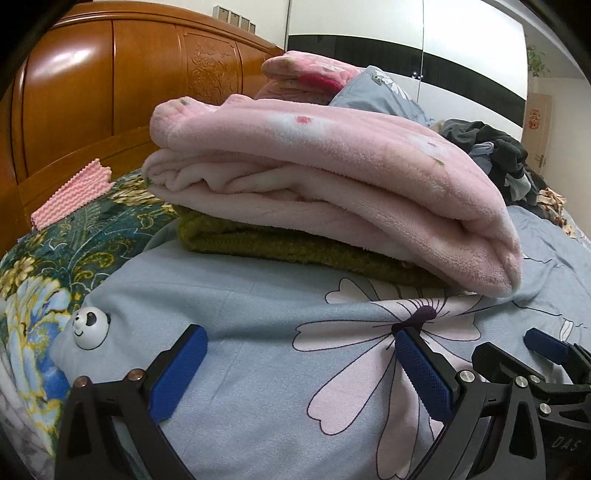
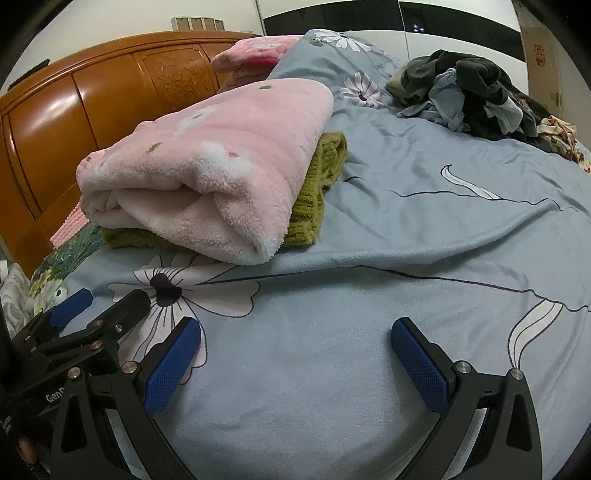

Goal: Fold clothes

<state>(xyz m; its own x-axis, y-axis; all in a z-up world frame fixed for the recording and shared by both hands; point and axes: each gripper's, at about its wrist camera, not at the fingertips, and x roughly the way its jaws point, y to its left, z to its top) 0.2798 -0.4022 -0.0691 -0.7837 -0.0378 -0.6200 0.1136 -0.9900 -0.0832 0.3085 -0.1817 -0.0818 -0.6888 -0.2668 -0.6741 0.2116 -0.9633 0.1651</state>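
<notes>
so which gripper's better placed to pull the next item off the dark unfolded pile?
Right, probably. The right gripper is open and empty, with bare blue sheet between it and the dark clothes pile. The left gripper is also open, but faces the folded pink blanket.

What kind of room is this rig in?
Most likely a home bedroom. A carved wooden headboard stands behind a bed covered by a blue floral duvet, with a wardrobe-like wall of white panels beyond. Folded pink fleece and a pile of unfolded clothes lie on the bed.
</notes>
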